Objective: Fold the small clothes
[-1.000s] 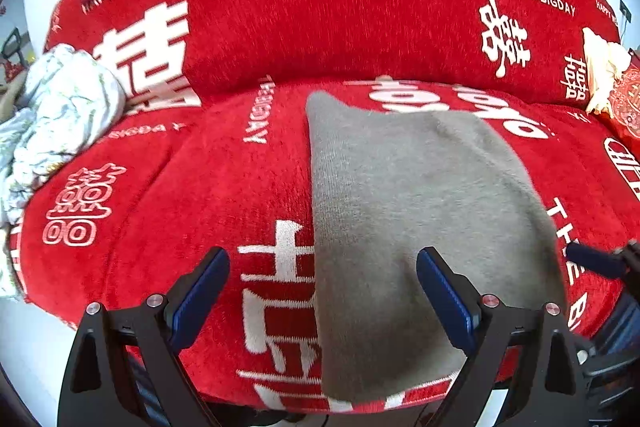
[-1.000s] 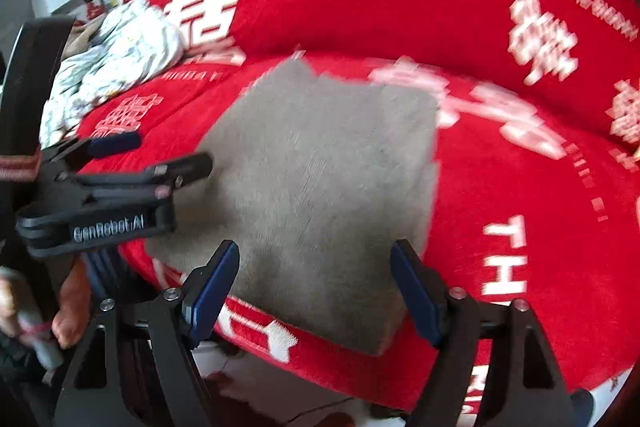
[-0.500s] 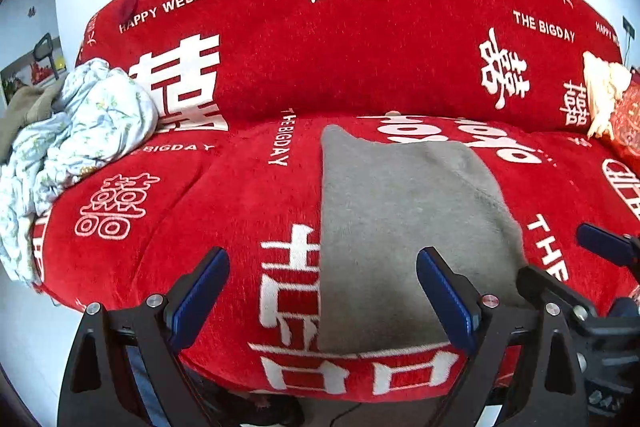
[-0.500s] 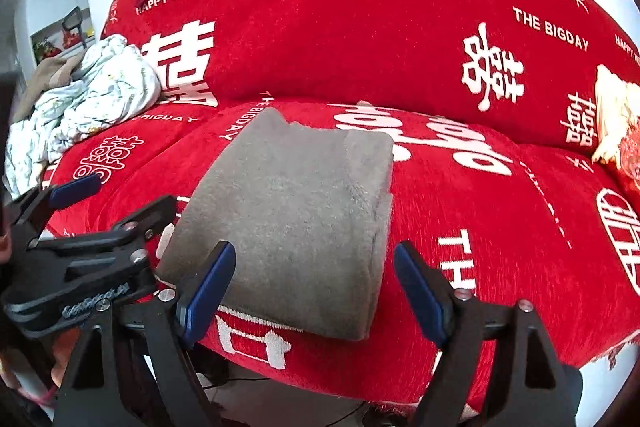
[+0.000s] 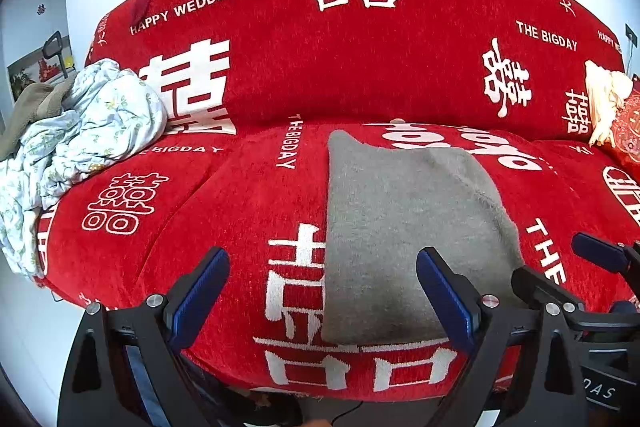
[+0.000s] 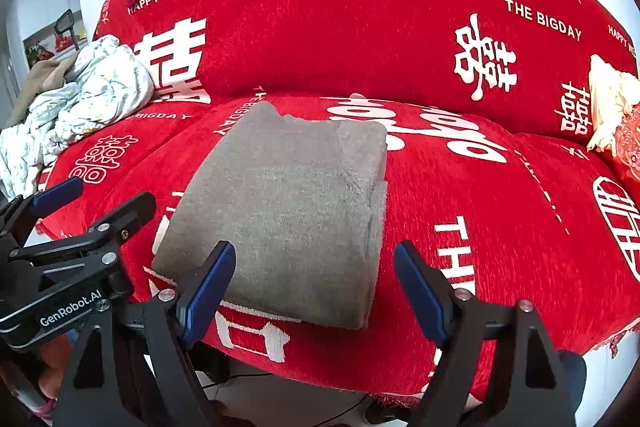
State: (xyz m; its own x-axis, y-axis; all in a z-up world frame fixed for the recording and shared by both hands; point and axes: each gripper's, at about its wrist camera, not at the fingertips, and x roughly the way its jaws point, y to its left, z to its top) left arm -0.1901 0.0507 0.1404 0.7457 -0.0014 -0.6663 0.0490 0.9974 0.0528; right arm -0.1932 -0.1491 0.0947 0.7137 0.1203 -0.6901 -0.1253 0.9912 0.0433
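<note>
A grey fuzzy garment [image 5: 404,223] lies folded into a rectangle on the red sofa seat [image 5: 224,211], reaching the front edge. It also shows in the right wrist view [image 6: 292,211]. My left gripper [image 5: 322,293] is open and empty, held off the seat's front edge at the garment's left side. My right gripper [image 6: 314,289] is open and empty, in front of the garment's near right corner. Neither touches the cloth. The left gripper also shows at the left of the right wrist view [image 6: 80,227].
A crumpled pale floral cloth pile [image 5: 76,143] with a brown garment [image 5: 32,107] lies on the sofa's left end. A cream tasselled item and red cushion [image 5: 608,99] sit at the right end. The red backrest [image 5: 360,59] rises behind the seat.
Both grippers have drawn back and up from the folded grey garment, which now looks smaller and lies still. Both stayed open.
</note>
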